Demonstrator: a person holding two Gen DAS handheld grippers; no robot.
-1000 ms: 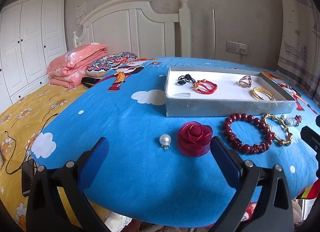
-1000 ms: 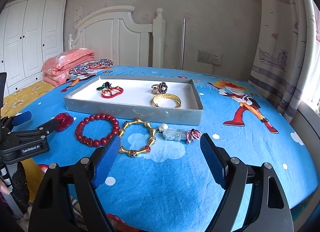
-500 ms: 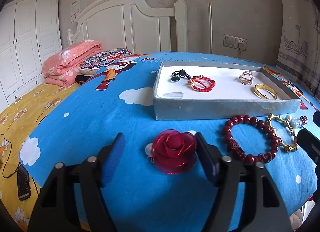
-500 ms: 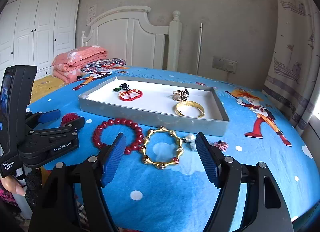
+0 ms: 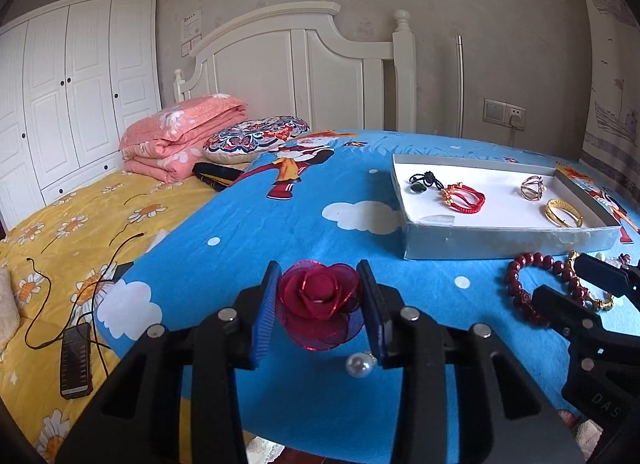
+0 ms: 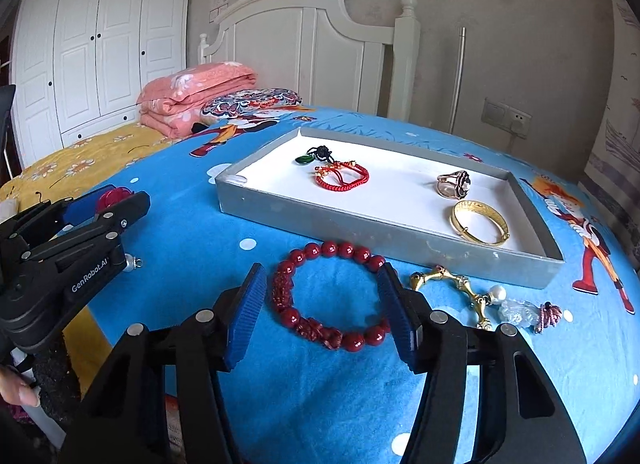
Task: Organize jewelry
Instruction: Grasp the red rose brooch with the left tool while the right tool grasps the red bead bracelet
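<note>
Our left tool (image 5: 320, 300) pinches the red rose ornament (image 5: 319, 298) between its blue pads, just above the blue bedspread (image 5: 280, 224), a pearl (image 5: 358, 365) beside it. Our right tool (image 6: 326, 312) is spread around the red bead bracelet (image 6: 328, 300), which lies before the grey tray (image 6: 360, 220).

Home bedroom: white headboard (image 5: 304, 60), wardrobe (image 5: 68, 92), folded quilt (image 5: 180, 136), pillow (image 5: 256, 138).
</note>
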